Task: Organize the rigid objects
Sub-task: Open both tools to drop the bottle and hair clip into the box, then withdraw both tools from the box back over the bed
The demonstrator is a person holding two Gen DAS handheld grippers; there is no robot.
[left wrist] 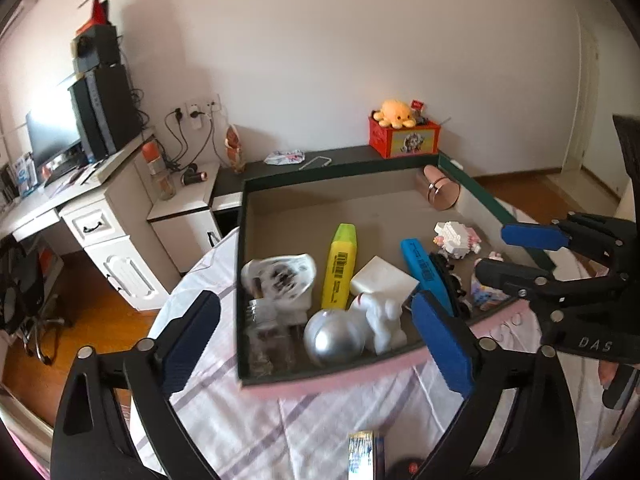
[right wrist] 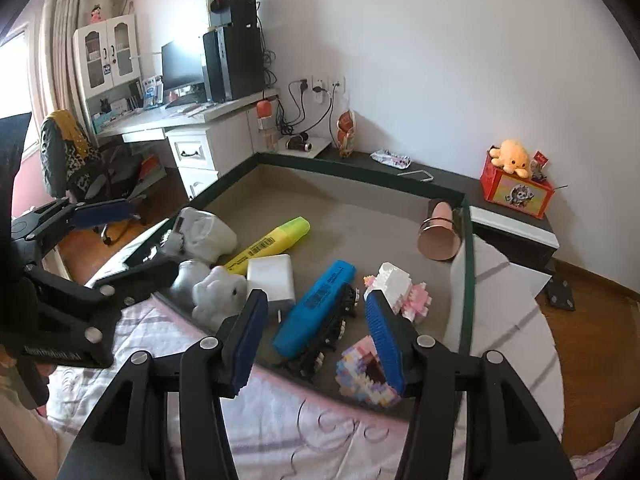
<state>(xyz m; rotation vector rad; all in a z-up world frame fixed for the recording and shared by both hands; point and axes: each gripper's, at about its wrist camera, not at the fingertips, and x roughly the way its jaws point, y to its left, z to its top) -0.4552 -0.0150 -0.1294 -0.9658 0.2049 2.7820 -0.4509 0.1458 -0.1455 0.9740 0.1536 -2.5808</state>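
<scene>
Toys and markers fill our dark-rimmed tray (left wrist: 472, 178) on the bed; a clear jar (left wrist: 266, 334) blurs behind its near wall. Our left gripper (left wrist: 316, 340) is spread wide, empty; the right gripper (right wrist: 316, 332) is parted, empty.

1. Silver ball (left wrist: 334, 336): glossy, metallic-looking.
2. Yellow highlighter (left wrist: 339, 266) and blue highlighter (right wrist: 316, 308): smooth plastic.
3. Tray (left wrist: 400, 164): matt floor, possibly card.
4. Bedsheet (left wrist: 248, 420): soft cloth.
</scene>
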